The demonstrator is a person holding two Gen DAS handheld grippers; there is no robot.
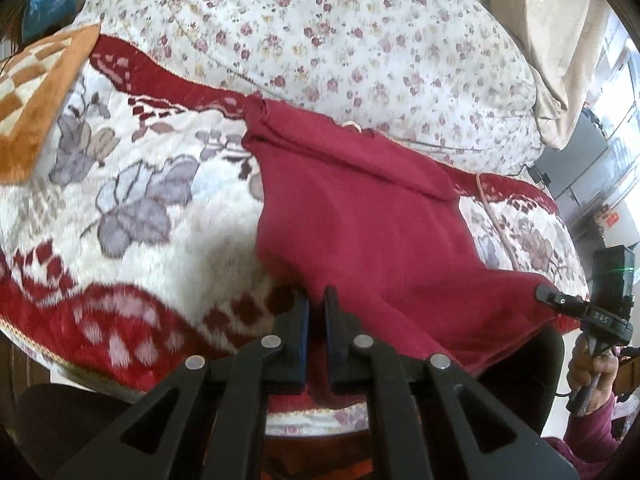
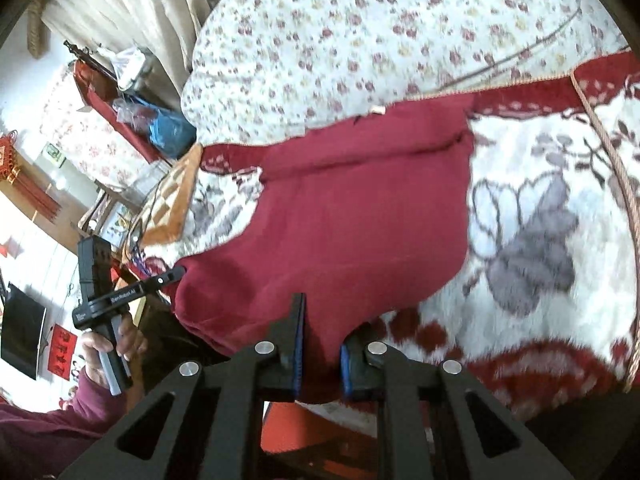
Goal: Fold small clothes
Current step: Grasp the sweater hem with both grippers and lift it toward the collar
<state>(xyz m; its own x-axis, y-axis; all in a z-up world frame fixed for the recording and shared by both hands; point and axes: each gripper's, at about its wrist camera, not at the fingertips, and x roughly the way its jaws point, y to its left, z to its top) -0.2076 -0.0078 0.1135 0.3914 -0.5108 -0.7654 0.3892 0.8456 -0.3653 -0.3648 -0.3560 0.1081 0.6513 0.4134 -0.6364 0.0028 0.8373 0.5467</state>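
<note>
Left wrist view: the far device carries small white lettering, too blurred to read beyond a few characters. The dark red knitted garment (image 1: 360, 216) lies spread on the plush white blanket with grey leaves and red border (image 1: 132, 208), its far end folded over near the white quilt with small pink flowers (image 1: 320, 36). The left gripper (image 1: 316, 300) has its fingers drawn close together on the garment's near left edge, the cloth lifted there. The right gripper (image 1: 548, 294) pinches the garment's near right corner, held by the person's right hand (image 1: 588, 364). An orange-and-white checked cushion (image 1: 36, 96) sits on the blanket, well left of the garment.

Right wrist view: the left gripper (image 2: 178, 274) bears the words "GenRobot AI" on its body; it bites the garment's (image 2: 352, 216) left corner, gripped by the left hand (image 2: 116, 344). The right gripper (image 2: 322, 320) clamps a raised fold of the garment between its blue-padded fingers (image 2: 298, 344). The blanket (image 2: 532, 216) stretches right of the garment, the quilt (image 2: 360, 28) beyond it, the cushion (image 2: 168, 200) to its left. A blue plastic bag (image 2: 170, 130) lies beyond the cushion.
</note>
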